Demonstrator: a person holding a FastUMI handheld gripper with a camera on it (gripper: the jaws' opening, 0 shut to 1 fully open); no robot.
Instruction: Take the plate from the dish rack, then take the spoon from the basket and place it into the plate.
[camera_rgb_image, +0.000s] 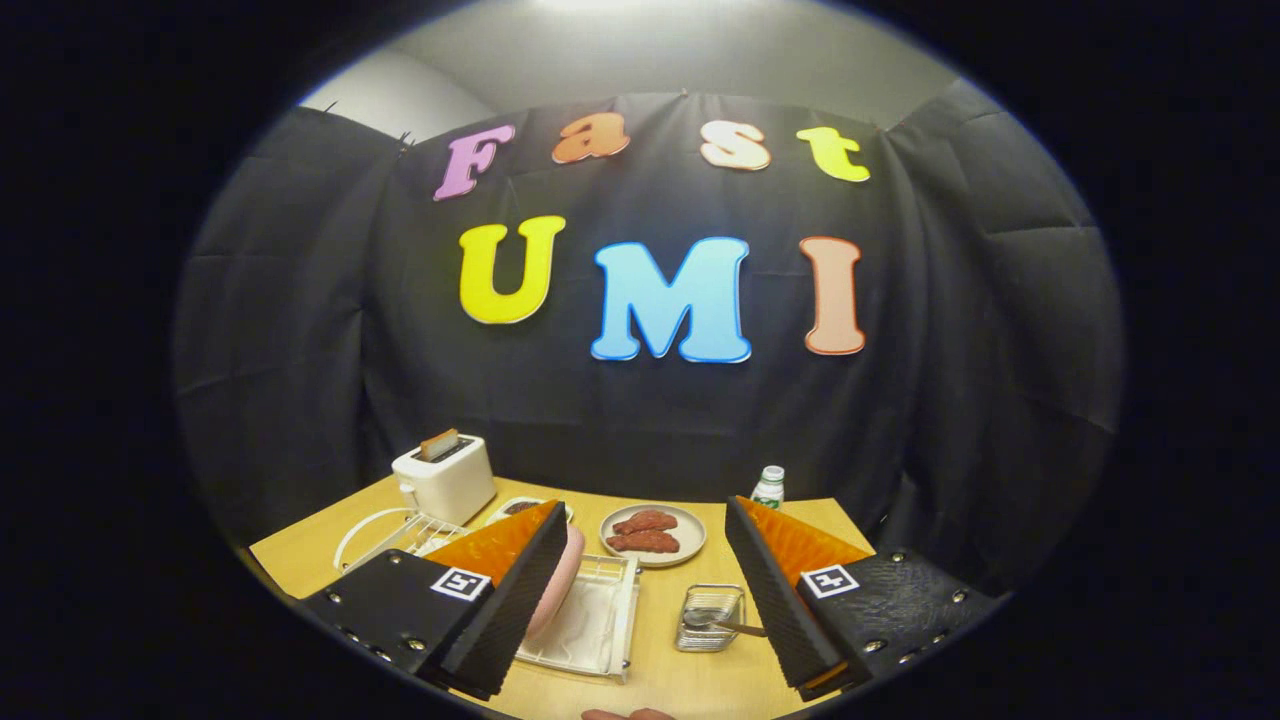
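A pink plate (560, 585) stands on edge in the white dish rack (590, 625), partly hidden behind my left finger. A small wire basket (710, 620) sits to the rack's right, just inside my right finger, with a metal spoon (715, 622) lying in it, handle pointing right. My gripper (645, 530) hangs above the wooden table (660, 680), open wide, with nothing between its fingers. Rack and basket both lie below and just ahead of the fingers.
A beige plate with two reddish pieces of food (652, 533) sits beyond the fingers. A white toaster (445, 478) holding a slice stands at the far left, and a small bottle (768, 487) at the far right. A second dish (520, 508) peeks out behind the left finger.
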